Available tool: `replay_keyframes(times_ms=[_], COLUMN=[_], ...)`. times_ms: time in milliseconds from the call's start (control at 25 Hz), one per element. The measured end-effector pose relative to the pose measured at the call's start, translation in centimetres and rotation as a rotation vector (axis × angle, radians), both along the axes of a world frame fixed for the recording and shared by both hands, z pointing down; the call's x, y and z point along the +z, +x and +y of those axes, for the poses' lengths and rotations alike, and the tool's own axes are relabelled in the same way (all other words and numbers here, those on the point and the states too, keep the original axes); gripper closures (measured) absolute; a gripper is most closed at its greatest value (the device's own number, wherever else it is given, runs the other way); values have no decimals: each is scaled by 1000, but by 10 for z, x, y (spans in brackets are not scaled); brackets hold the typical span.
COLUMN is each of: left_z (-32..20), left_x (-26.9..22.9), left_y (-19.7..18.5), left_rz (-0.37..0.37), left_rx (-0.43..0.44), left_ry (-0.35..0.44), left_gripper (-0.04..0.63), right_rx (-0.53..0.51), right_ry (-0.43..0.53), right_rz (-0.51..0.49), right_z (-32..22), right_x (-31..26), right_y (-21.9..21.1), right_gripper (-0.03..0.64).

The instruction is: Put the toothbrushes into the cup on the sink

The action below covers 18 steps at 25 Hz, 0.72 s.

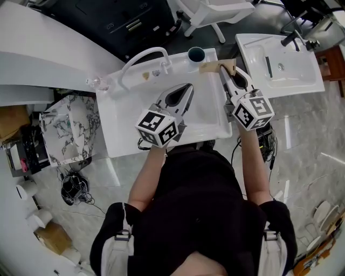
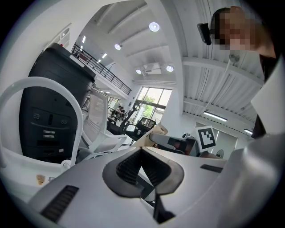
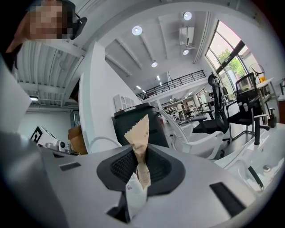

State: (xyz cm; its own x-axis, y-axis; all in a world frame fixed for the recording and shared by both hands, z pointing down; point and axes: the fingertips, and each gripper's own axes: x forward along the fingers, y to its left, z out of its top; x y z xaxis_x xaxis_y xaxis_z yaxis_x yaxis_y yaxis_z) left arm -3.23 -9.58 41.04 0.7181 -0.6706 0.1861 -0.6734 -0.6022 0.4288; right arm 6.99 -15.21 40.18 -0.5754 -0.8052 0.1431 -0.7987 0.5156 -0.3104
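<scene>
The teal cup (image 1: 195, 54) stands on the back rim of the white sink (image 1: 121, 135), right of the arched faucet (image 1: 141, 58). My right gripper (image 1: 229, 73) is shut on a brown paper toothbrush packet (image 1: 215, 67), whose end lies just right of the cup. In the right gripper view the packet (image 3: 139, 133) sticks up between the pads, its zigzag end on top. My left gripper (image 1: 187, 87) hovers over the basin, jaws together with nothing between them (image 2: 142, 153). The left gripper view also catches the packet (image 2: 153, 132) to its right.
A second white sink (image 1: 310, 75) stands to the right with a dark stick-like item (image 1: 268, 66) in its basin. A small clear glass object (image 1: 98, 82) sits at the first sink's back left corner. A marbled block (image 1: 70, 129) is on the left, a white chair (image 1: 215, 13) behind.
</scene>
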Motion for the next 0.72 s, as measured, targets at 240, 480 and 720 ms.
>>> replay_keyframes(times_ms=[240,480,720], left_z=[-11,-18,-25], left_x=[1,4,8], left_y=[-7,-16,-26], left_rz=[0,-1,-1], left_rx=[1,-1,0], left_ry=[-4,-9,-17], left_gripper=[588,588,588], right_rx=[11,11,12], right_ry=[-14,-18,-26], right_rz=[11,38,58], right_z=[-22,-42,-60], right_x=[8,17,28], right_y=[-5,-12,-20], right_gripper=[558,558,558])
